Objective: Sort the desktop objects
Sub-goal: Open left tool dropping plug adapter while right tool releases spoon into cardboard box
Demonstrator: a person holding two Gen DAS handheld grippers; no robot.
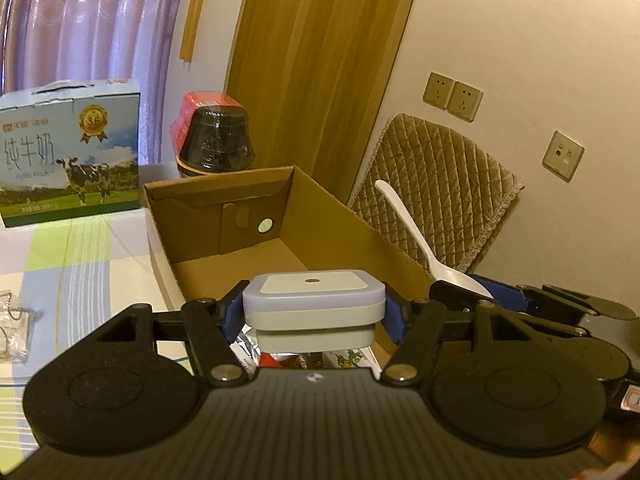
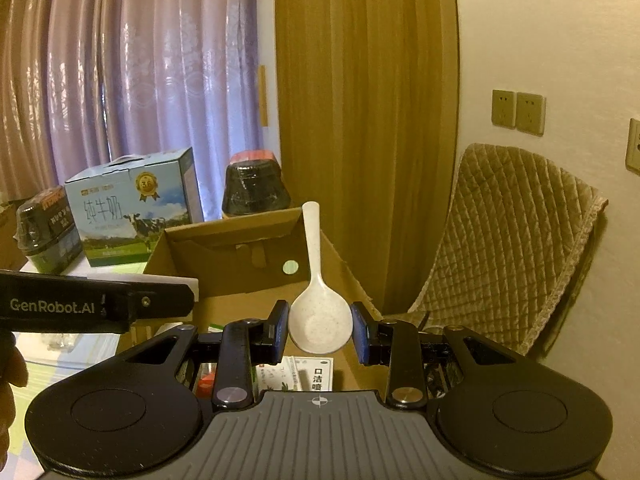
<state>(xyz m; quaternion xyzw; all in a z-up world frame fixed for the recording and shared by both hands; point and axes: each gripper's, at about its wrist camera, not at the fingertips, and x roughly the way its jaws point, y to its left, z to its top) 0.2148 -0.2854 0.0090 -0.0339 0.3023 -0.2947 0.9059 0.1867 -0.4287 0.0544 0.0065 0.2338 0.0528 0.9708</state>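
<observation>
Left claw [image 1: 314, 312] clenched on a small white square device [image 1: 314, 306], blue pads pressed against both its sides; dark dot at the centre of its top face. Held above the near end of an open cardboard box [image 1: 332, 220], clear of the box floor. Round silver sticker on the box's far inner wall.

Right claw [image 2: 320, 330] set to a moderate gap around the bowl of a white speckled rice spoon [image 2: 318, 312]; bowl sits between the blue pads, handle pointing up and away. Left pad close against the bowl, a slight gap on the right; firm grip or loose contact cannot be told. Spoon held over the same box, near its right wall.

Writing: "GenRobot.AI" in white on the side of the left claw [image 2: 96, 306], seen from the right wrist view. Blue milk carton [image 1: 70, 156] on the checked surface [image 1: 80, 256] behind the box, printed "纯牛奶" with a cow picture and a gold medal seal. Small packet [image 2: 318, 374] below the right claw reads "口洁喷", rest hidden. Two dark wrapped jars with red tops [image 2: 256, 186] by the carton; label print unreadable.

Quilted pad [image 1: 436, 200] leaning on the wall, right of the box.
</observation>
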